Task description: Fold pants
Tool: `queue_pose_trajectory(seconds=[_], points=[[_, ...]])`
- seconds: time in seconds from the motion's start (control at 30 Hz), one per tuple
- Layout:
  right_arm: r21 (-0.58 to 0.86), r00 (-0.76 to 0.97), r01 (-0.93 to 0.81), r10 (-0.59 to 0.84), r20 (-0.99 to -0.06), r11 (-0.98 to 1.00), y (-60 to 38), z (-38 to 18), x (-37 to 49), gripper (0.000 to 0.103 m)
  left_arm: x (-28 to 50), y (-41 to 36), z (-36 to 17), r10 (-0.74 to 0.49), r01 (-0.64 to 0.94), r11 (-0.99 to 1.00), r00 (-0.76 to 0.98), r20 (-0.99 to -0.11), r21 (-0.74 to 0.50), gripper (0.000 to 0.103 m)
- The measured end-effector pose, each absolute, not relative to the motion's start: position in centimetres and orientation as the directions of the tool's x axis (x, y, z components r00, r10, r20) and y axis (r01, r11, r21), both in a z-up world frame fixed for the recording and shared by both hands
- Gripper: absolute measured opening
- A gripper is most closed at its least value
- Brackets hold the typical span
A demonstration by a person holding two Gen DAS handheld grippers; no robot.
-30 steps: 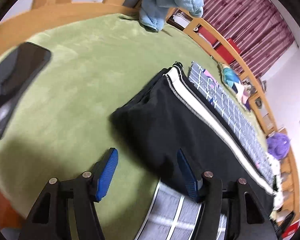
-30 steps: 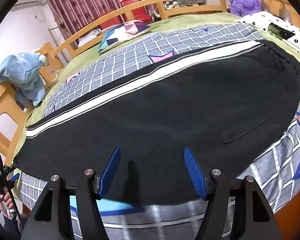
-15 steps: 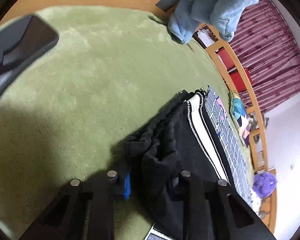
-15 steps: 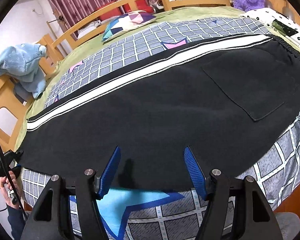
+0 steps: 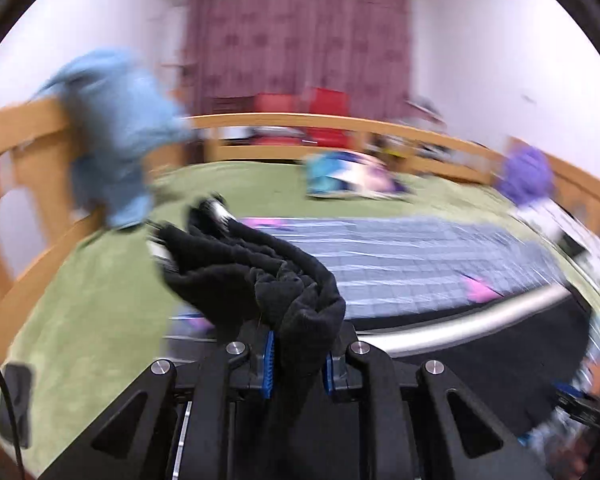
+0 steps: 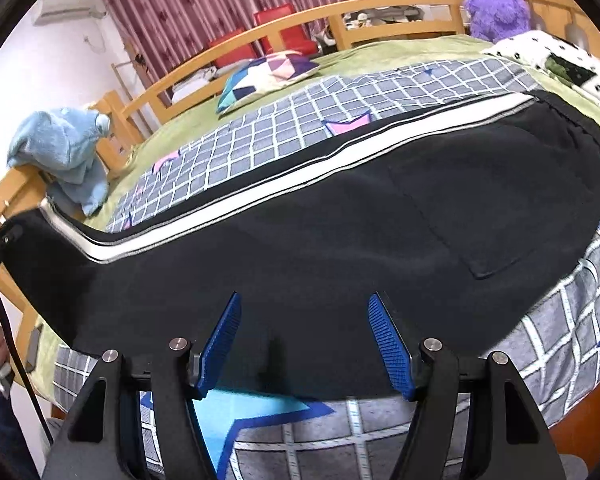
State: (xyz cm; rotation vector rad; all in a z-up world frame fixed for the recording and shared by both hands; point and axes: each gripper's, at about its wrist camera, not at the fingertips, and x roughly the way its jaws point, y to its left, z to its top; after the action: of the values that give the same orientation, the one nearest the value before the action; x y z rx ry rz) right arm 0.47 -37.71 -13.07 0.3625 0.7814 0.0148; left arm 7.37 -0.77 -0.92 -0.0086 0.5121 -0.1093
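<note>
Black pants (image 6: 340, 236) with a white side stripe lie lengthwise on the bed, folded leg on leg, waistband at the right. My left gripper (image 5: 298, 360) is shut on the bunched leg-cuff end of the pants (image 5: 260, 276) and holds it lifted off the bed; in the right wrist view that end rises at the far left (image 6: 40, 236). My right gripper (image 6: 306, 344) is open and empty, its blue pads (image 6: 392, 348) just above the pants' near edge at mid-length.
A grey checked blanket (image 6: 284, 132) covers the green bedsheet (image 5: 92, 312). A blue towel (image 6: 64, 148) hangs on the wooden rail (image 6: 340, 16). A patterned pillow (image 6: 272, 72), a purple plush toy (image 6: 496, 4) and a phone (image 5: 16, 396) are on the bed.
My left gripper has shut on the leg-cuff end and lifted it, swinging up toward the room. My right gripper stays open, hardly moved.
</note>
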Motion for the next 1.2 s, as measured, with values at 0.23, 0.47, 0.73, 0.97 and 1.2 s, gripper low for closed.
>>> queue_pose_trajectory(seconds=[0.23, 0.47, 0.73, 0.97, 1.2], points=[[0.296, 0.718, 0.182, 0.079, -0.692, 0.938, -41.5, -12.8, -2.3, 0.066, 9.0, -16.0, -6.7, -0.318, 0.327, 0.939, 0.716, -0.622, -0.104, 0.017], [0.261, 0.684, 0.214, 0.046, -0.728, 0.941, -44.1, -14.0, -4.4, 0.066, 9.1, -18.7, -12.3, -0.420, 0.388, 0.890, 0.495, -0.761, -0.238, 0.032], [0.402, 0.703, 0.100, 0.221, -0.676, 0.910, -42.5, -13.5, -0.8, 0.066, 6.0, -8.3, -9.6, -0.382, 0.345, 0.919, 0.646, -0.661, -0.193, 0.067], [0.523, 0.625, 0.011, 0.402, -0.669, 0.852, -36.7, -15.5, 6.8, 0.068, 6.6, 1.6, -11.5, -0.282, 0.127, 0.956, 0.661, -0.695, -0.266, 0.067], [0.358, 0.606, 0.027, 0.270, -0.748, 0.933, -32.9, -15.8, 9.8, 0.015, 6.2, 5.0, -12.9, -0.287, 0.094, 0.948, 0.664, -0.690, -0.304, 0.067]])
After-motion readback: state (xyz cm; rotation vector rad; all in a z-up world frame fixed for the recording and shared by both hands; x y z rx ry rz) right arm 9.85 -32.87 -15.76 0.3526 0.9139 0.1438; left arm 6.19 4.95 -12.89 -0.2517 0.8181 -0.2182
